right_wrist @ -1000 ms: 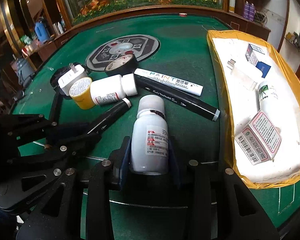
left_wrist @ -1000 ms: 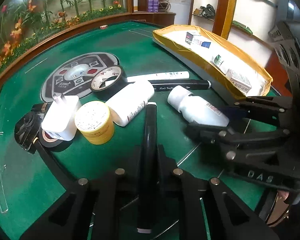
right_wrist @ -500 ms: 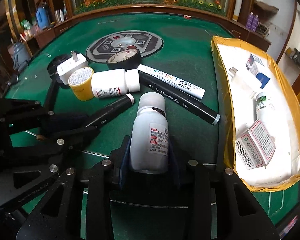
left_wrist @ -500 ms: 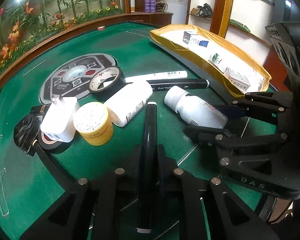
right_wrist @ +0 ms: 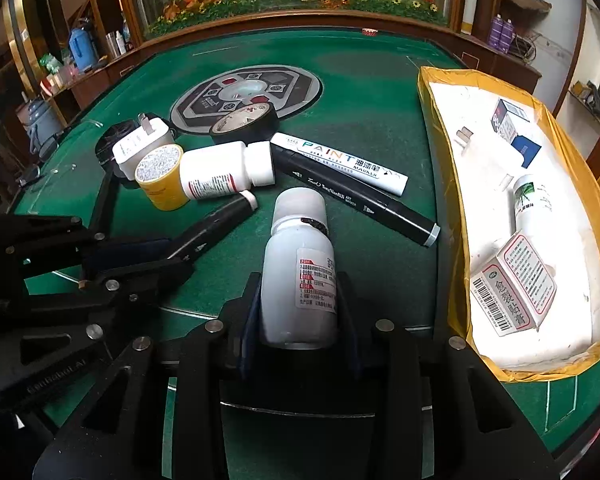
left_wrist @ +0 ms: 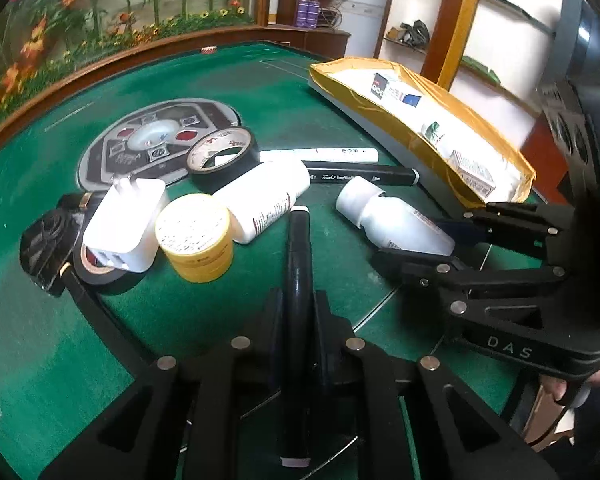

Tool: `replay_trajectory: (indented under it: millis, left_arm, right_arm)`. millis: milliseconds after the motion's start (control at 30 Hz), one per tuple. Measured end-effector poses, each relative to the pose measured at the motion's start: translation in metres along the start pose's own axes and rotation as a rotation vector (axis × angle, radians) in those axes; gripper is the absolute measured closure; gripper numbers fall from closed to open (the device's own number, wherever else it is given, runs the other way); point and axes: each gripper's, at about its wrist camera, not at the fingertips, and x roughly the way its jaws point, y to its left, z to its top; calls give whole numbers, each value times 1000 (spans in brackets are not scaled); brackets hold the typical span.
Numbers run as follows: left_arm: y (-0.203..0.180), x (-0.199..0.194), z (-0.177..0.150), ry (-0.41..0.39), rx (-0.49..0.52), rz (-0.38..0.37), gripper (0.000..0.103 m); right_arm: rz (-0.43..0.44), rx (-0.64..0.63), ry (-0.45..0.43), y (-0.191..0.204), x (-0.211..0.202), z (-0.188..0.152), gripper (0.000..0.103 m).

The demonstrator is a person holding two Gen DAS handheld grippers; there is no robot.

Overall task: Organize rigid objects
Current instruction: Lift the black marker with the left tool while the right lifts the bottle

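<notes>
My left gripper (left_wrist: 298,304) is shut on a black marker (left_wrist: 299,264) that points forward over the green table; it also shows in the right wrist view (right_wrist: 216,228). My right gripper (right_wrist: 298,292) is shut on a white bottle (right_wrist: 298,272) with a red-printed label, seen from the left wrist too (left_wrist: 392,222). A yellow-lined tray (right_wrist: 456,240) on the right holds a medicine box (right_wrist: 512,284), a small white bottle (right_wrist: 534,204) and a blue-and-white box (right_wrist: 514,130).
On the table lie a white paint marker (right_wrist: 340,162), a black art marker (right_wrist: 360,200), another white bottle (right_wrist: 224,170), a yellow tub (right_wrist: 160,178), a white plug adapter (right_wrist: 140,146), black tape rolls (right_wrist: 244,122) and a round centre panel (right_wrist: 248,92).
Both grippers have lifted a little and drawn back with their loads. The table objects have not moved.
</notes>
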Motion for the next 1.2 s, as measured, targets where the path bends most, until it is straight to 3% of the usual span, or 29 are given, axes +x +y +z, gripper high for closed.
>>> replay_trajectory:
  millis: [133,333,567,900,1200]
  left_arm:
    - [5,-1,0,-4,-37,-30,90]
    - [7,-1,-1,-6,-53,-46,90]
    - [9,-4,-2,-12,-63,-36,89]
    - [7,-16,-1,-94,-76,-46,89]
    - [9,-16,1,-91,-96,-72,89]
  right_arm:
    - [7,16,-6,-2,0,-1,68]
    - [-65,-34,3,10,2,0,69]
    - [-61,-27,1,8,0,0,69]
    - [-34,-24,-8,8,-2,-2,69]
    - [-40,-11,-58,6,-10,-4,69]
